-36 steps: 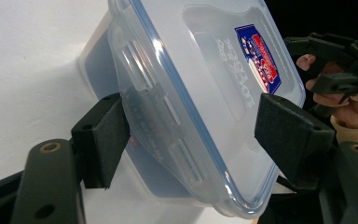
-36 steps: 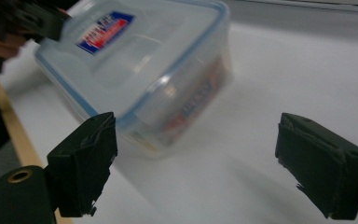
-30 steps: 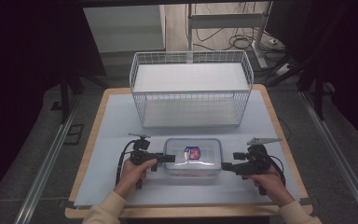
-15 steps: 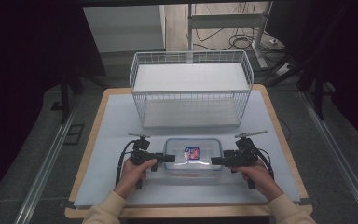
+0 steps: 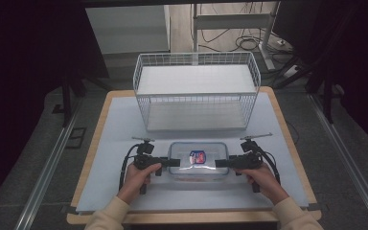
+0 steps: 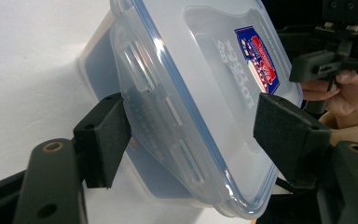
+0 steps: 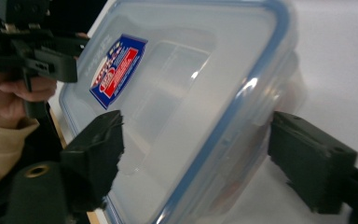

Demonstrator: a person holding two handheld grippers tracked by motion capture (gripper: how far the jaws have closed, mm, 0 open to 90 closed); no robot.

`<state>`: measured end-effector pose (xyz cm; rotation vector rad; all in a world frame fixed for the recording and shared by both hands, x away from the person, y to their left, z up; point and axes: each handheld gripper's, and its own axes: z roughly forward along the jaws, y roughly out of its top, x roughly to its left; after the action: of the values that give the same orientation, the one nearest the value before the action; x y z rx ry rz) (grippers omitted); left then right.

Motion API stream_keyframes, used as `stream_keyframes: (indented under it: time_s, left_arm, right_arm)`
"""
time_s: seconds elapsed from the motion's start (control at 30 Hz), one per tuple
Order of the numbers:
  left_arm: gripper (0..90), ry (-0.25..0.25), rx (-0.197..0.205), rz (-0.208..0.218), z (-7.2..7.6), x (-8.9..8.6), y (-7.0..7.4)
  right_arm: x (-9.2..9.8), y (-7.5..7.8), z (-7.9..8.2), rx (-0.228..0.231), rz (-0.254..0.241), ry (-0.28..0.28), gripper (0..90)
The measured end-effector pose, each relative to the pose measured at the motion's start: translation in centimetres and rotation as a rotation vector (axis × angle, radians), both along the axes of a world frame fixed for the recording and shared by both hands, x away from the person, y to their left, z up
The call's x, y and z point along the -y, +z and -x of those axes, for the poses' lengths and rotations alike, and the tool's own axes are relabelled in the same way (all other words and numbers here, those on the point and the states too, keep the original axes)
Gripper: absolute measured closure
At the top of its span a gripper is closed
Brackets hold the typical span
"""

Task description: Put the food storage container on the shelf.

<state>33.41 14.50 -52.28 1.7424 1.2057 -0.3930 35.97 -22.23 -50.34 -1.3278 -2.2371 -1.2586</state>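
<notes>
I have a clear plastic box point(image 5: 199, 161) in front of me on the white surface point(image 5: 115, 129), lying flat near my edge, its lid on with a blue seal running round the rim. A red and blue sticker point(image 5: 197, 157) sits on the lid, a little toward my right of centre. Through the lid and the walls I make out no contents; whether anything lies inside I cannot tell.

My left claw point(image 5: 171, 163) reaches in level at the box's left short end. In the left gripper view the box's end flap point(image 6: 161, 135) lies between my two black pads point(image 6: 103, 135): one touches the flap's edge, the other stands a little off the lid, so I straddle the end without clamping it.

My right claw point(image 5: 220, 163) meets the opposite short end. Its jaws have just been closing, with that end of the box between them. In the right gripper view one pad point(image 7: 98, 154) lies over the lid's edge and the other point(image 7: 307, 158) sits just off the side wall, so I see no firm pinch yet.

Behind the box, toward the far side of the surface, stands a white wire basket point(image 5: 196, 91) with a flat white shelf board on top and a bare floor below.
</notes>
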Motion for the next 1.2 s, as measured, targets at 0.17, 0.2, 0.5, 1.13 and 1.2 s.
stream_keyframes:
  time_s: [0.17, 0.2, 0.5, 1.13, 1.2]
  left_arm:
    - [27.9, 0.0, 0.001, 0.004, 0.0, 0.0, 0.0]
    - [27.9, 0.004, 0.001, 0.004, 0.0, 0.0, 0.0]
    - [30.8, 0.004, 0.033, 0.001, 0.7, -0.1, 0.2]
    - [44.6, -0.019, 0.056, 0.076, 1.2, -1.4, 0.1]
    - [45.4, -0.021, 0.056, 0.079, 1.2, -1.5, 0.1]
  right_arm:
    - [0.7, 0.1, -0.2, -0.011, -0.033, -0.02, 31.3]
    - [1.0, 0.1, -0.2, -0.023, -0.044, -0.025, 33.6]
    - [1.4, 0.3, 0.1, -0.021, -0.072, -0.03, 39.5]
    - [1.9, 0.8, 1.5, 0.063, -0.076, -0.002, 46.1]
    - [1.9, 0.8, 1.5, 0.064, -0.08, -0.001, 46.6]
